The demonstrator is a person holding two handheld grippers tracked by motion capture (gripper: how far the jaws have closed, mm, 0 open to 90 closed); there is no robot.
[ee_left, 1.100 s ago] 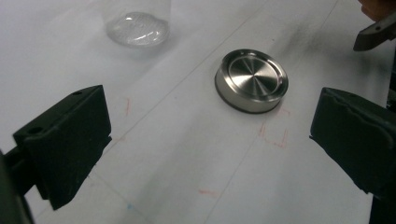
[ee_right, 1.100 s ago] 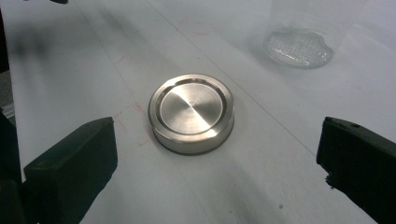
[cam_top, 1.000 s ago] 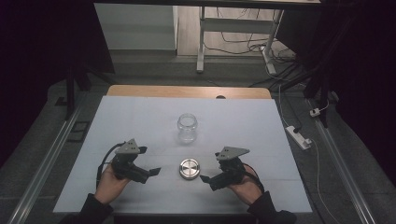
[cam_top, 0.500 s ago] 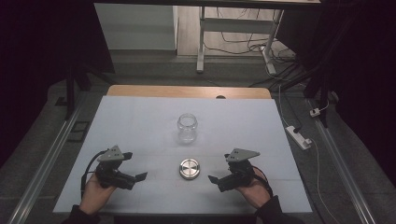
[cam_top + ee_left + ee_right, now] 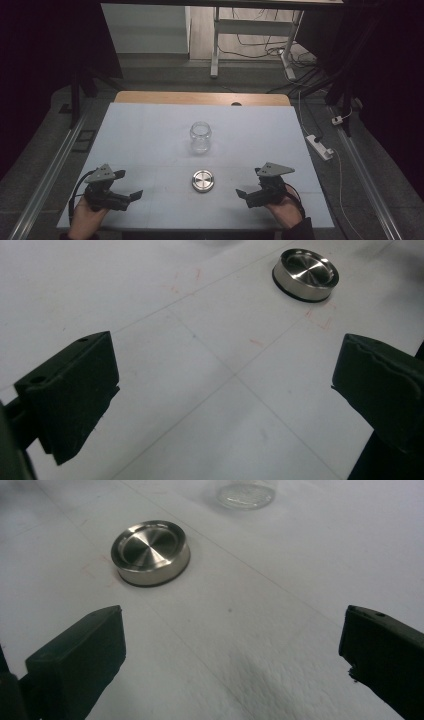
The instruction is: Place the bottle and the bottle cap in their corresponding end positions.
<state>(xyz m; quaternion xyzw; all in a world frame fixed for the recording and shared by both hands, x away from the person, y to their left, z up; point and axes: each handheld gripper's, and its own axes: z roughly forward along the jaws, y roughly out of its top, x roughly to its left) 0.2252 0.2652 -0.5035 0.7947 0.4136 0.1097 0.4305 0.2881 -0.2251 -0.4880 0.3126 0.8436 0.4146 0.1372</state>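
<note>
Steel lid (image 5: 203, 180): untouched | left gripper (image 5: 131, 195) jaws wide, empty | right gripper (image 5: 243, 195) jaws wide, empty

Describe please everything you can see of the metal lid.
The lid is a round, shallow disc of brushed, silvery metal with a raised rim, a recessed flat top and a dark ring around its base. It lies flat on the white table, near the front, in front of the glass jar and apart from it. It sits between the two open grippers; neither touches it.
</note>
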